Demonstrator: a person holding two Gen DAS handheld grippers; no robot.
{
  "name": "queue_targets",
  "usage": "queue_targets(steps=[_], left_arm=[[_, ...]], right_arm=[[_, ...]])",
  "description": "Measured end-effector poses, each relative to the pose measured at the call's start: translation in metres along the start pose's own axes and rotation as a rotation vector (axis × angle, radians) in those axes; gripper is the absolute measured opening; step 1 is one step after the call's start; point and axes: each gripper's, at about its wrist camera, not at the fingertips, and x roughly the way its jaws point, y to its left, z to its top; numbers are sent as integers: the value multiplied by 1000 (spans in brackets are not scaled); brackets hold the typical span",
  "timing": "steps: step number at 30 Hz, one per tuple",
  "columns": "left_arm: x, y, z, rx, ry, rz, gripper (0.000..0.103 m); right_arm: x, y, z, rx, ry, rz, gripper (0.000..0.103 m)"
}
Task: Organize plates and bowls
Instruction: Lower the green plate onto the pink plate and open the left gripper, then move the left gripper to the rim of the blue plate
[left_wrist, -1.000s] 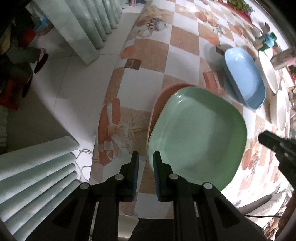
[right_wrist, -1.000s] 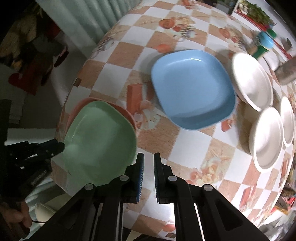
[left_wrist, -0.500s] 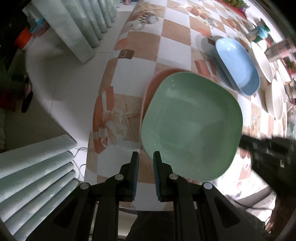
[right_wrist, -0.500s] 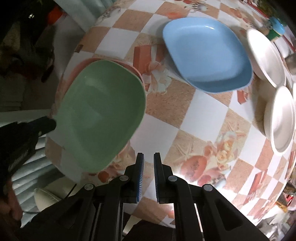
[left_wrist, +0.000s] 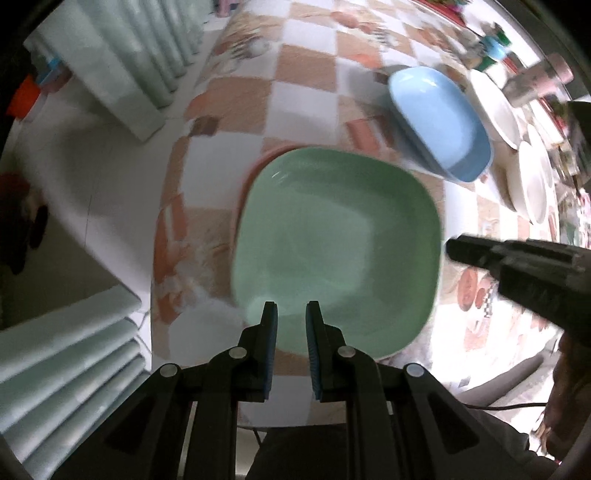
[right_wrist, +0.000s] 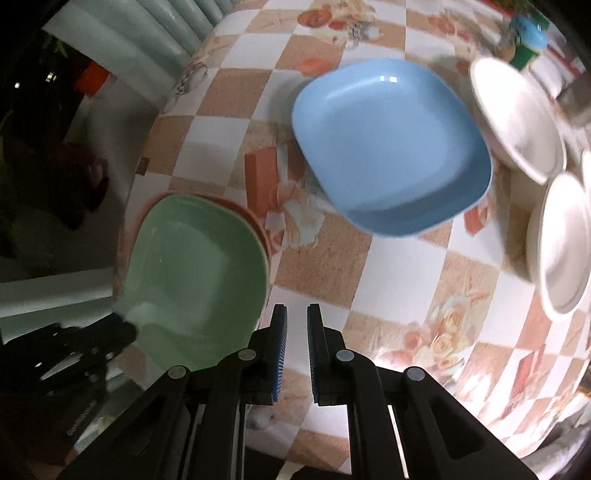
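A square green plate (left_wrist: 332, 236) lies on a pink plate (left_wrist: 251, 173) at the near corner of the table. My left gripper (left_wrist: 291, 314) hangs shut above the green plate's near edge, with nothing between its fingers. My right gripper (right_wrist: 296, 314) is also shut and empty, just off the right rim of the green plate (right_wrist: 195, 273). In the left wrist view the right gripper (left_wrist: 452, 247) shows beside that rim. A square blue plate (right_wrist: 388, 140) sits farther back, apart from the stack.
White round dishes (right_wrist: 517, 118) (right_wrist: 565, 240) stand to the right of the blue plate. A green and blue cup (right_wrist: 528, 44) is at the back right. The checked tablecloth (right_wrist: 317, 258) drops off at the rounded left edge, with pale curtains (left_wrist: 147, 55) and floor beyond.
The green plate has slid under the left fingers in the left wrist view. The right gripper has come down and closer to the green plate's right rim. No plate has moved.
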Motion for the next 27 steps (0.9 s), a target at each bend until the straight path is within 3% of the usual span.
queue_targets(steps=[2,5,8,12,14,17,22,24,27], left_arm=[[-3,-3,2,13,-7,-2,18],[-4,3,3,6,-4,11,18],[-3,13,-1,-13,5,16,18],[-1,15,-3,-27,11,-2,18],[0,12,-2,-22,10,-26,18],[-5,-5,2,28,-4,-115,18],[0,-61,2,196,-4,-170,18],[8,-74,1,229,7,-153,18],[33,-78,11,207,64,-38,25]], right_arm=[[3,-2,-3,-5,26,2,12],[11,3,-7,-50,35,-130,12],[20,10,-4,-35,51,-27,12],[12,6,4,-41,0,-116,12],[9,-7,9,-10,8,-97,12],[1,-30,5,45,2,-65,12],[-20,-66,-18,106,-18,-74,12],[-30,-81,-30,126,-30,-91,12],[-45,-100,-46,155,-44,-117,12]])
